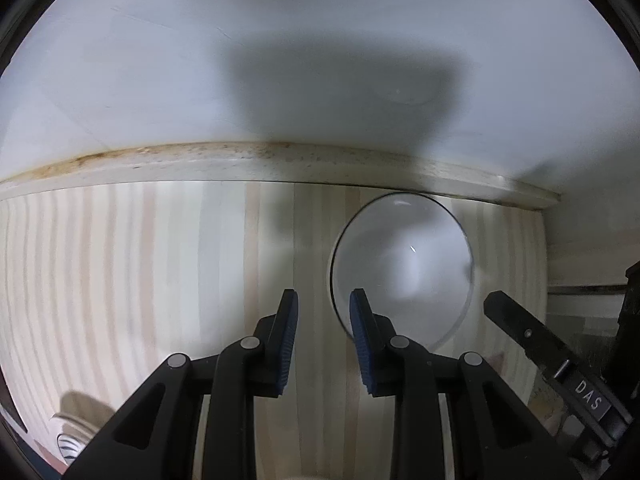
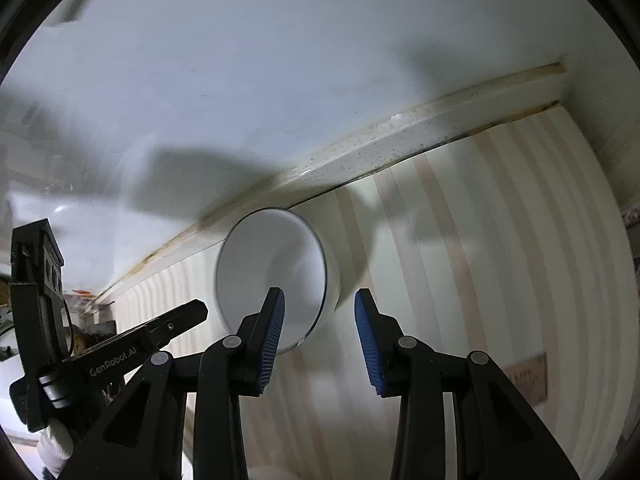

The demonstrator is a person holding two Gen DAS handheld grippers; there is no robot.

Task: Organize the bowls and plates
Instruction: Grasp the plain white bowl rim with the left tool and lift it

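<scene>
Currently both the left tongs and right tongs stand released, nothing between the pads. One white bowl sits upright on the striped counter, just beside its back edge. Judged rigid, glossy, breakable (likely ceramic): pinch the rim wall, inside and outside.
</scene>
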